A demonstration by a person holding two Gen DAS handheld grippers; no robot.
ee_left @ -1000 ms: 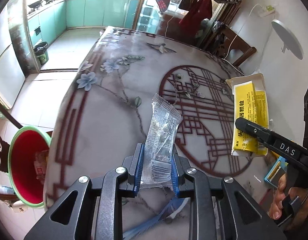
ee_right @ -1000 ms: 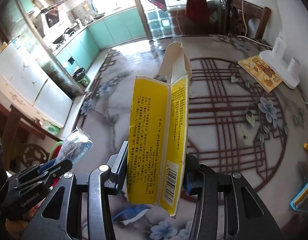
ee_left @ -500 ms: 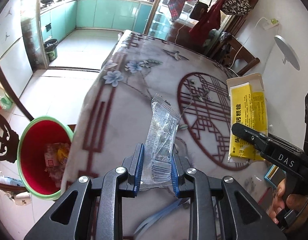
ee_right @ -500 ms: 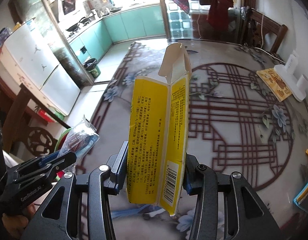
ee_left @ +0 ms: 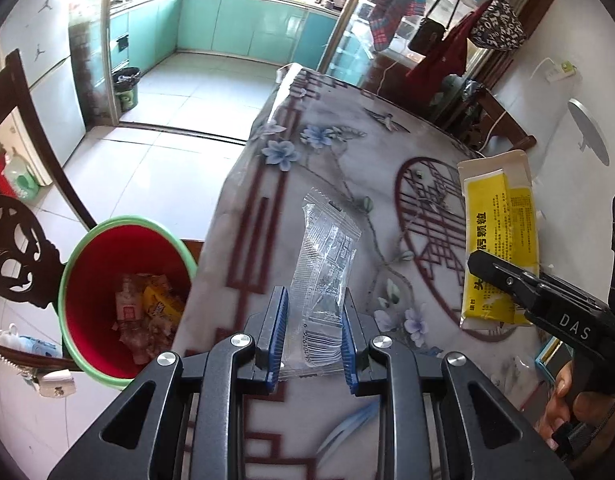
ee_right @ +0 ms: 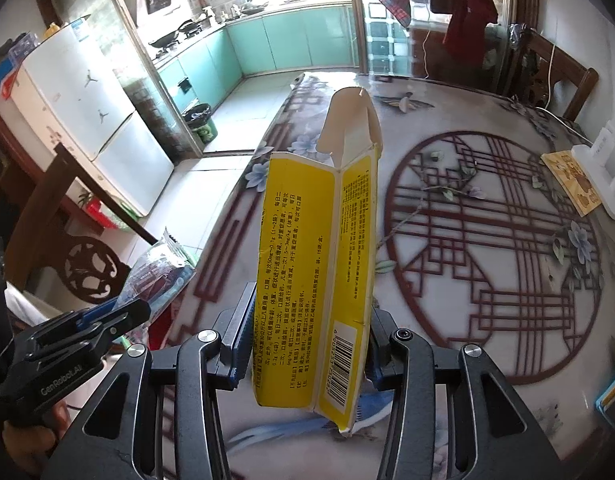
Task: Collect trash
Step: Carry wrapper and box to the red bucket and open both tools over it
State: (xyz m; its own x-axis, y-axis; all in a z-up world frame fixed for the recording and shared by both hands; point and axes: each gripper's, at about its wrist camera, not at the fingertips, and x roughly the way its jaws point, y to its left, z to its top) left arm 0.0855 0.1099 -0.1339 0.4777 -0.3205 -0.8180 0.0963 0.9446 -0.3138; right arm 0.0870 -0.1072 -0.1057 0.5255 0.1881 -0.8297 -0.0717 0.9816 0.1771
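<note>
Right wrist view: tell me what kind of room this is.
Most likely a home dining area opening onto a kitchen: a table under a flower-patterned cover, teal kitchen cabinets with a stove, and a white fridge.

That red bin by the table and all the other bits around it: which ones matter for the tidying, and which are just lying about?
Part of the job:
- clear wrapper, pinched in the left tongs
- yellow box, pinched in the right tongs
- red bin, already holding some litter

Just lying about:
- orange booklet on the table
- carved chair
- small black bin in the kitchen
</note>
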